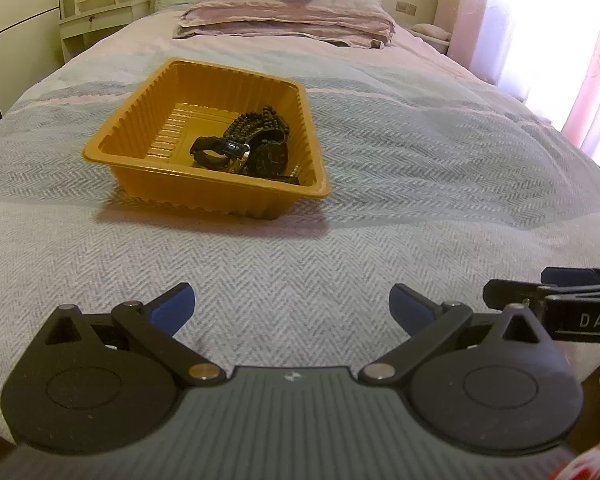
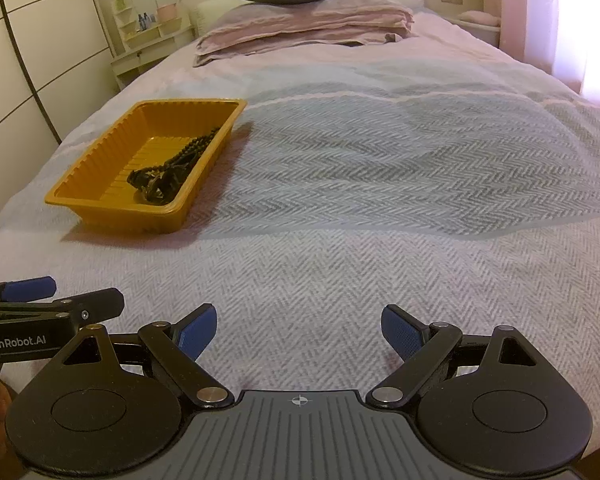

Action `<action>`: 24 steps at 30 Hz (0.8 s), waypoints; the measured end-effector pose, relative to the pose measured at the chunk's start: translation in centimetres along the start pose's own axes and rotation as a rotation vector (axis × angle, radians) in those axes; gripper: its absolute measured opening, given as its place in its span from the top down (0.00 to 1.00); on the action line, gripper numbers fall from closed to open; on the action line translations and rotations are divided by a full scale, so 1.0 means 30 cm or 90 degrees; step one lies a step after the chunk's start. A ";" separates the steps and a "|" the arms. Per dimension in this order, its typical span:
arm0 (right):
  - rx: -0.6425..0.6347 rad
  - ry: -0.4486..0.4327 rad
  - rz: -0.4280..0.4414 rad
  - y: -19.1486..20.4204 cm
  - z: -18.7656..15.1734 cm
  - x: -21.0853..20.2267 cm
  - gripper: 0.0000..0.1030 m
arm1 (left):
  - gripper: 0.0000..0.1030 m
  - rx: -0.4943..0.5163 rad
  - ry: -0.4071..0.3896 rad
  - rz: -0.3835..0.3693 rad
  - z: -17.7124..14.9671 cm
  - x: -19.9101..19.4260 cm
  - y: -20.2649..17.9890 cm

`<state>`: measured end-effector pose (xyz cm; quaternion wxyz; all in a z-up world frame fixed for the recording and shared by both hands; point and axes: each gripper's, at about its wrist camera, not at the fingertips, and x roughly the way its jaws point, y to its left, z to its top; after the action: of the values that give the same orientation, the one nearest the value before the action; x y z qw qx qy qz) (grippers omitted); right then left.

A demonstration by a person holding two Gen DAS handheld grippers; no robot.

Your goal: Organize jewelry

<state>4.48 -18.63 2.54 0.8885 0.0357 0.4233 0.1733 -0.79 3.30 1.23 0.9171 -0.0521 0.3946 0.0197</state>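
I see both grippers, left gripper and right gripper, wide open and empty; the orange tray holding watches and beads lies ahead on the bed, nearer the left, its long axis running away.

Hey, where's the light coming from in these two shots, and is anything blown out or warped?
Left wrist view: curtained window at right is blown out; tray casts a shadow toward the camera. Right wrist view: same glare top right; fisheye bends the wardrobe lines.
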 end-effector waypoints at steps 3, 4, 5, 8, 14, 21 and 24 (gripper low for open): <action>-0.001 -0.001 0.000 0.001 -0.001 -0.002 0.14 | 0.00 0.000 -0.001 0.000 0.000 -0.001 0.001; -0.001 -0.002 0.000 0.000 -0.001 -0.001 0.14 | 0.00 0.000 -0.001 0.000 -0.001 -0.002 0.000; -0.001 -0.002 0.000 0.001 -0.001 -0.001 0.14 | 0.00 0.001 -0.001 0.000 -0.002 -0.002 0.000; 0.000 -0.002 -0.002 0.000 -0.002 0.001 0.14 | 0.00 0.001 -0.002 0.000 -0.002 -0.003 0.001; 0.000 -0.003 -0.001 -0.003 -0.001 -0.002 0.14 | 0.00 0.001 -0.003 0.000 -0.003 -0.005 0.000; 0.001 -0.004 0.000 -0.004 -0.001 -0.002 0.14 | 0.00 0.004 -0.003 0.000 -0.003 -0.007 -0.003; 0.001 -0.004 0.000 -0.004 -0.001 -0.003 0.14 | 0.00 0.003 -0.003 0.000 -0.002 -0.007 -0.003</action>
<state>4.44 -18.76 2.55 0.8897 0.0367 0.4208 0.1731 -0.98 3.21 1.34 0.9182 -0.0500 0.3926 0.0191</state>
